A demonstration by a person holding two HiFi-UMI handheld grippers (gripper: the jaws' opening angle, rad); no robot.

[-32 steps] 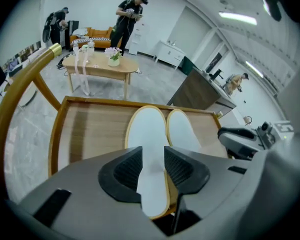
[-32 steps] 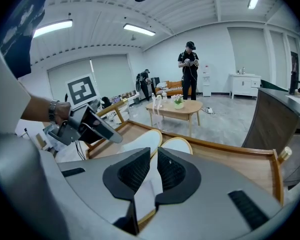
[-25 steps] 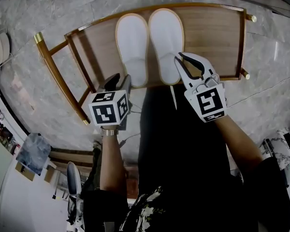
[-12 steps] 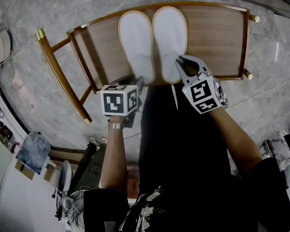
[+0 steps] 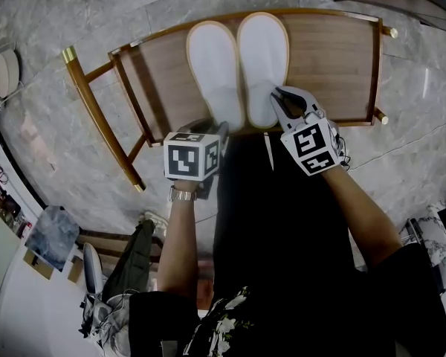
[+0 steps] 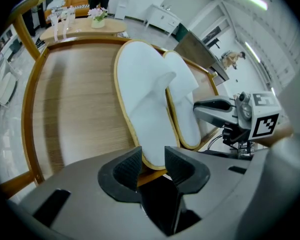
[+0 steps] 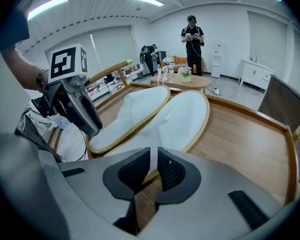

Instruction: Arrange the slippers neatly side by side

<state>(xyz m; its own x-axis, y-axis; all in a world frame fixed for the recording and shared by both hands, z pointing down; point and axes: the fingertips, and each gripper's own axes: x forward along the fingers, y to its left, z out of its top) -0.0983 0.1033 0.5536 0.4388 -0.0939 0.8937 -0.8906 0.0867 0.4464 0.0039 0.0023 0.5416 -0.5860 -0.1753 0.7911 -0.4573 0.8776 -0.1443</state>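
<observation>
While pale marble floor [image 5: 74,65] fills the ground all round, the biggest thing on it is a low wooden bench [image 5: 327,65] with a raised, rounded rim and brass-capped corners, seen from above in the head view. Two white slippers with tan edging lie on its slatted top, toes pointing away from the person and heels at the near rim. The left slipper [image 5: 215,76] and the right slipper [image 5: 262,65] lie parallel and side by side, their inner edges touching along most of their length. The right one reaches a little farther toward the far rim. Each heel has a tool at it, both tilted steeply down from the near side. The left gripper [image 6: 152,159] sits at the heel of the left slipper. Its fingers [image 6: 127,166] stand well apart, and the rounded heel edge lies in the gap between them, with no pinch showing. The right gripper [image 7: 151,161] is at the heel of the right slipper. Its fingers [image 7: 172,171] are drawn nearly together, clamped on the thin white edge of that heel. Far back in the right gripper view, a person [image 7: 192,39] stands beside a small table.
</observation>
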